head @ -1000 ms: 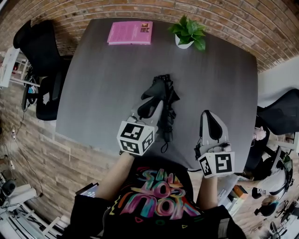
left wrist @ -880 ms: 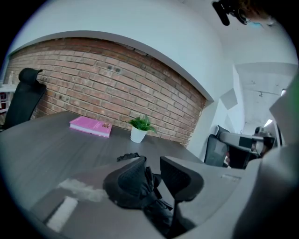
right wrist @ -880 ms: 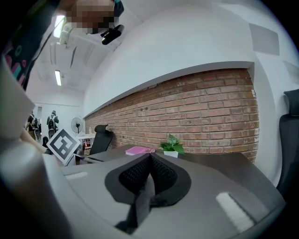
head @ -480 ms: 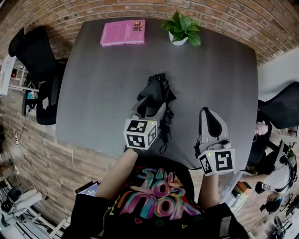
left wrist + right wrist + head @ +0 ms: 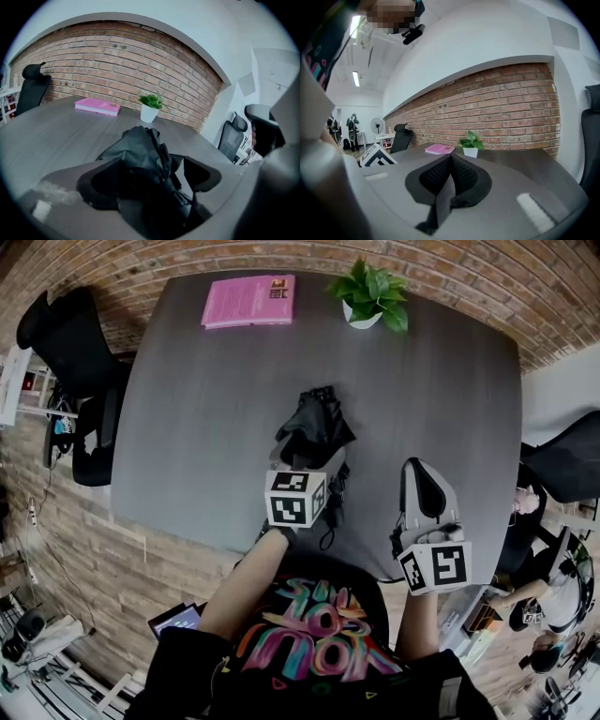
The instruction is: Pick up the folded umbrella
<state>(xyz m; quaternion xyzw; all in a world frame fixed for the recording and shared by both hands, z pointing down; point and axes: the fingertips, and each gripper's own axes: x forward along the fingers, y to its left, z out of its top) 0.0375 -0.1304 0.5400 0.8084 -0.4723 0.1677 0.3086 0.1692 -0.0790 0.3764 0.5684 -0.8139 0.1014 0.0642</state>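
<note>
Black folded umbrella (image 5: pixel 314 423) lies between left tool's (image 5: pixel 150 180) opening jaws; right tool (image 5: pixel 451 159), jaws together, by table (image 5: pixel 187 409) edge.

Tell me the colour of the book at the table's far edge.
The book is pink; the head view shows it best.

Soft, even indoor light all over, barely any shadow on the table (image 5: pixel 206 409), brick wall (image 5: pixel 140 56) bowed hard by the fisheye with black corners in the left gripper view, and the black umbrella (image 5: pixel 140 154) up close is dim mush.
</note>
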